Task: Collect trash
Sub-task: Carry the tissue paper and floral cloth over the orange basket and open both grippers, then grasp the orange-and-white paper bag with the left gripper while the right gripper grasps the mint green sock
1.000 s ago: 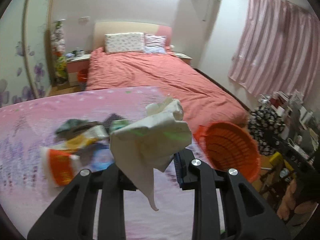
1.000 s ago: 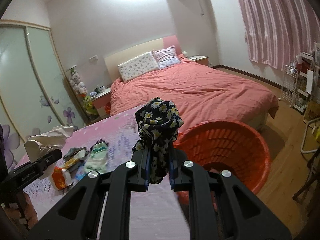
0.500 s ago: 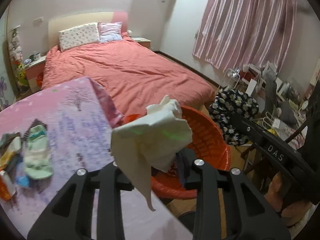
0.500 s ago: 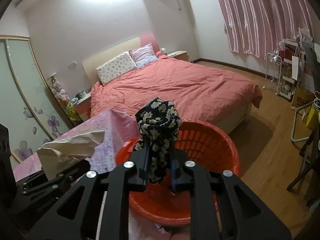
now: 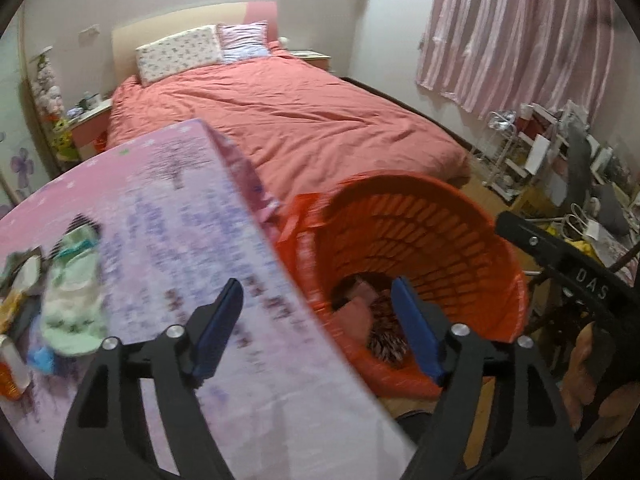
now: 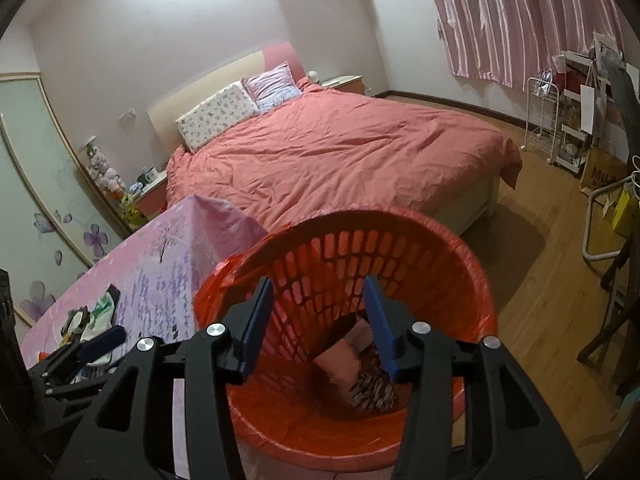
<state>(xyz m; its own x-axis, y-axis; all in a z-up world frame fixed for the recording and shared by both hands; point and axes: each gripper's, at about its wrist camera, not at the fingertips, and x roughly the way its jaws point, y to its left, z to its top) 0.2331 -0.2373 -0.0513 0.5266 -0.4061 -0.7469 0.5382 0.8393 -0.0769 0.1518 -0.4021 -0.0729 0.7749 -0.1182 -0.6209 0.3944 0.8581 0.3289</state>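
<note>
An orange slatted basket (image 5: 460, 232) (image 6: 400, 236) stands on the floor beside the table, with crumpled items at its bottom (image 6: 360, 364). My left gripper (image 5: 320, 328) is open and empty over the table edge next to the basket. My right gripper (image 6: 318, 324) is open and empty directly above the basket. Several pieces of trash (image 5: 72, 296) lie on the pink tablecloth (image 5: 180, 220) at the left; they also show in the right wrist view (image 6: 96, 316).
A large bed with a red cover (image 6: 340, 152) stands behind the table and basket. A pink curtain (image 5: 520, 32) and cluttered racks (image 5: 540, 148) line the right wall. A chair frame (image 6: 608, 232) stands on the wood floor at right.
Both grippers have opened. The white crumpled paper has left my left gripper and the black floral cloth has left my right gripper. My left gripper swung back toward the table.
</note>
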